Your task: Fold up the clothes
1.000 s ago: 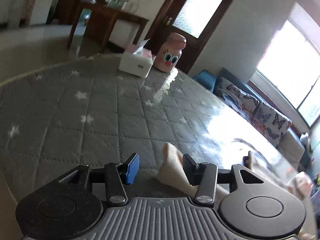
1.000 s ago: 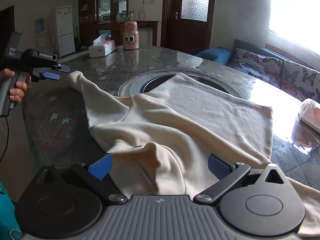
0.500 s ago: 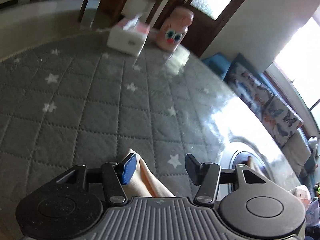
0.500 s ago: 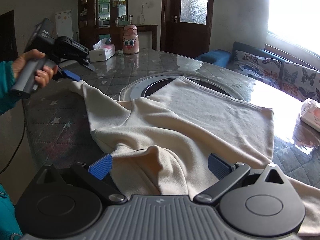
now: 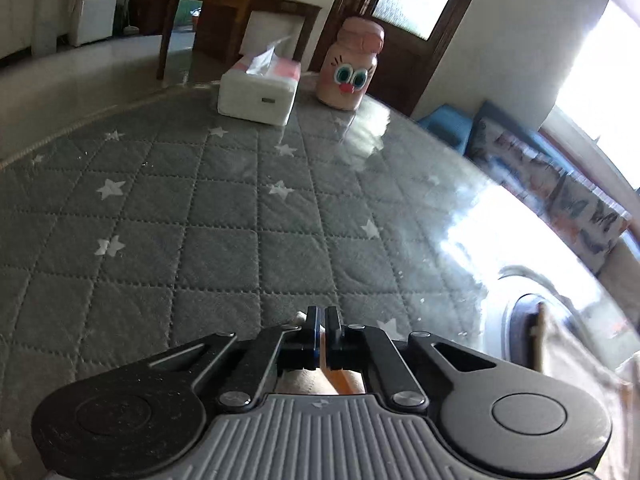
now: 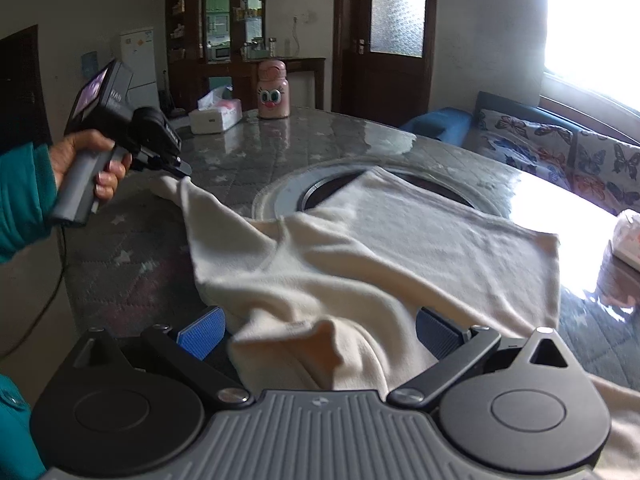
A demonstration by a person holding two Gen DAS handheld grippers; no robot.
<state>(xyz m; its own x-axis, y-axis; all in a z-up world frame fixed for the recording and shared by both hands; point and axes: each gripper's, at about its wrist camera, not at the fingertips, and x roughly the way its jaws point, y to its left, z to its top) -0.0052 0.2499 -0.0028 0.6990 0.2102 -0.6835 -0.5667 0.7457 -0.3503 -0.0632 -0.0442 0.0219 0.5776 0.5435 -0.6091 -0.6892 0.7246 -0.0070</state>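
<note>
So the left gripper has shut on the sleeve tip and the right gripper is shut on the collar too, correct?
Not quite. The right gripper is open, its jaws wide apart either side of the cream top, as the right wrist view shows. The left gripper is indeed shut on the sleeve tip.

I count one cream garment (image 6: 400,248), one tissue box (image 5: 260,92), one pink bottle (image 5: 350,68), two grippers (image 6: 320,328) (image 5: 322,320); perhaps a second tissue pack (image 6: 628,236), overexposed.

Bright window (image 6: 592,28) rt, dark wood door (image 6: 396,36), white fridge (image 6: 138,60) (far back).
</note>
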